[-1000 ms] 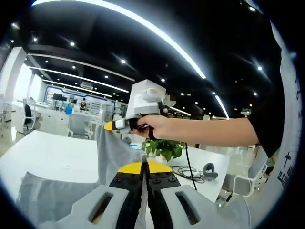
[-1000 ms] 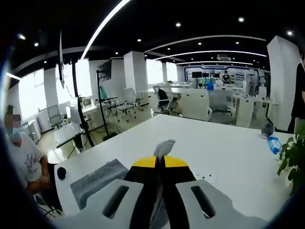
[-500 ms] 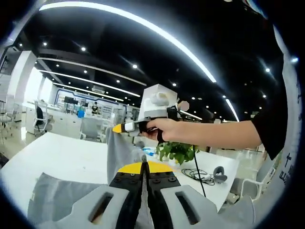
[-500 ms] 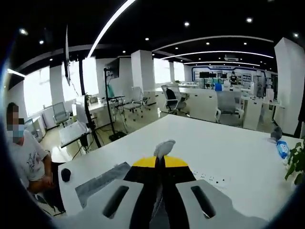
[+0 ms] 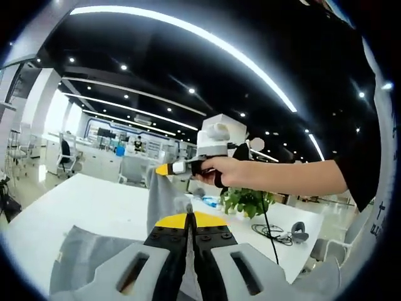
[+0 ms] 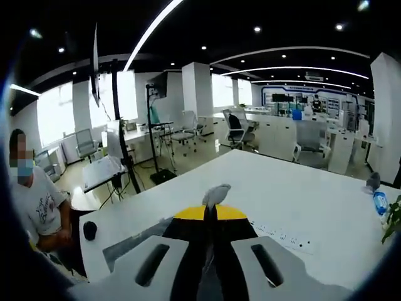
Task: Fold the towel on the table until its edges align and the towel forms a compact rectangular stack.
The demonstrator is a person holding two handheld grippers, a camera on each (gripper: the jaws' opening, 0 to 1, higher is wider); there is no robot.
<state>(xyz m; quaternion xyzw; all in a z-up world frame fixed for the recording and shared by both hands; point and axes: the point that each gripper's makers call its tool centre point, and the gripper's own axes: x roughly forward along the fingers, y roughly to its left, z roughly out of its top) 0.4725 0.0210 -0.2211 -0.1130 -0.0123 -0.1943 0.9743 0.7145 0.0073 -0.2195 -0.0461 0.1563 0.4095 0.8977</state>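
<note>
Open-plan office, white bench [image 5: 94, 197] under strip lights. Left gripper view: left tool [image 5: 188, 216] clenched on grey towel [image 5: 88, 251], which hangs from it w/ lower part draped on bench; right tool [image 5: 164, 169] further back, pinching another corner up. Right gripper view: right tool [image 6: 213, 210] clamped on towel tip. Seated person [image 6: 34, 207] at left; potted plant [image 5: 245, 200] on bench, at right in left gripper view.

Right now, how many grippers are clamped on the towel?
2. The left gripper has its jaws shut on the gray towel low in its own view; the right gripper pinches a raised corner farther off. No others seen.
</note>
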